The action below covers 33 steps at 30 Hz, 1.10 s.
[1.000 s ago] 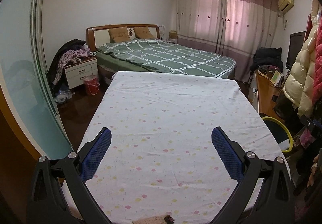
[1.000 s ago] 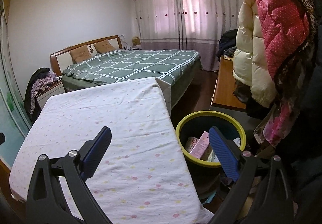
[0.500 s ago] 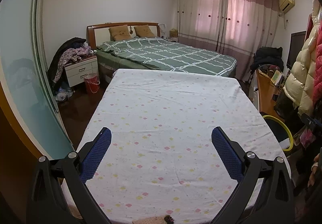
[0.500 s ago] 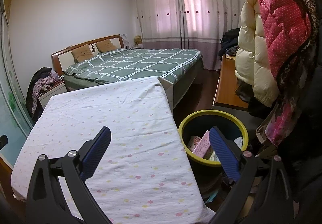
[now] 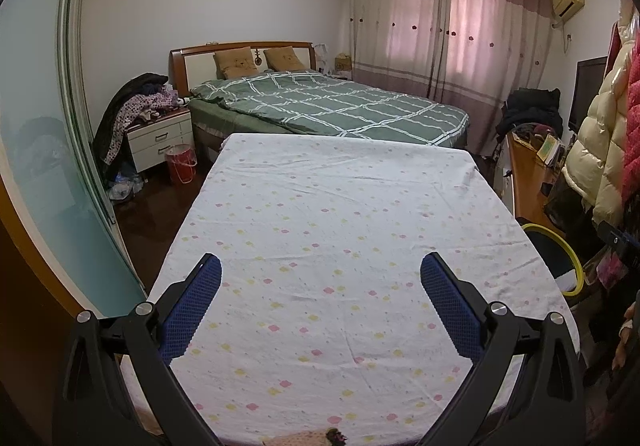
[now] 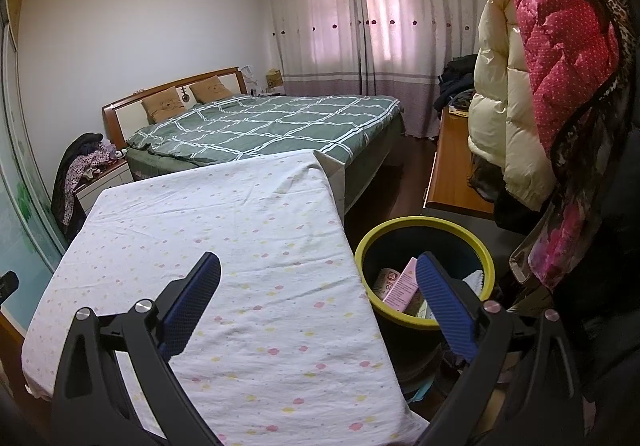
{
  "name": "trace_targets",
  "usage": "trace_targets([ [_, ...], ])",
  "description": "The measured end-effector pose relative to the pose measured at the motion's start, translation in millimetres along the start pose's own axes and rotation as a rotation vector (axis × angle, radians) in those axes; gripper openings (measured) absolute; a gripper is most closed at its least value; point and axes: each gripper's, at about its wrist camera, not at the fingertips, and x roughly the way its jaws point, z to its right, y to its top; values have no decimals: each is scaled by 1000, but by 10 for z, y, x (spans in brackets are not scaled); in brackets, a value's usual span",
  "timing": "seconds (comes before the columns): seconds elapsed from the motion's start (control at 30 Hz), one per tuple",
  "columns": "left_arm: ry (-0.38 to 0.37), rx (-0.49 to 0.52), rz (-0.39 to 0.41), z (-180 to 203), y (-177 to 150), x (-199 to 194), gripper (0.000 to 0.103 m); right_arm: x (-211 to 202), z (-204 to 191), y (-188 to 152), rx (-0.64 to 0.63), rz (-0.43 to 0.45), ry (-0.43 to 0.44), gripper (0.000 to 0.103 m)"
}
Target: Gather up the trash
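A dark bin with a yellow rim (image 6: 424, 224) stands on the floor right of the cloth-covered table (image 6: 224, 230). Inside it lie a pink box (image 6: 402, 286) and other packaging. My right gripper (image 6: 318, 266) hangs open above the table's right edge, its right finger over the bin's mouth, nothing held. In the left wrist view my left gripper (image 5: 320, 266) is open over the table (image 5: 340, 226), empty. The bin's rim (image 5: 560, 242) shows at the table's right side there.
A green checked bed (image 5: 328, 105) lies beyond the table. A nightstand with piled clothes (image 5: 156, 125) and a red bucket (image 5: 182, 163) stand at left. Coats (image 6: 560, 65) hang at right above a wooden desk (image 6: 452, 165). A glass sliding door (image 5: 36, 145) runs along the left.
Both grippers stay open and empty. The left view has drifted slightly back and up over the table; the right view has shifted a little, with the bin staying under the right finger.
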Motion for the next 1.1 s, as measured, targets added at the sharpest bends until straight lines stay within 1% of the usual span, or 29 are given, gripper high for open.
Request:
trace_targets([
  [0.4, 0, 3, -2, 28, -16, 11, 98, 16, 0, -16, 1, -4, 6, 94],
  [0.67, -22, -20, -14, -1, -27, 37, 98, 26, -7, -20, 2, -5, 6, 94],
  [1.1, -21, -2, -12, 29, -30, 53, 98, 35, -8, -22, 2, -7, 6, 94],
])
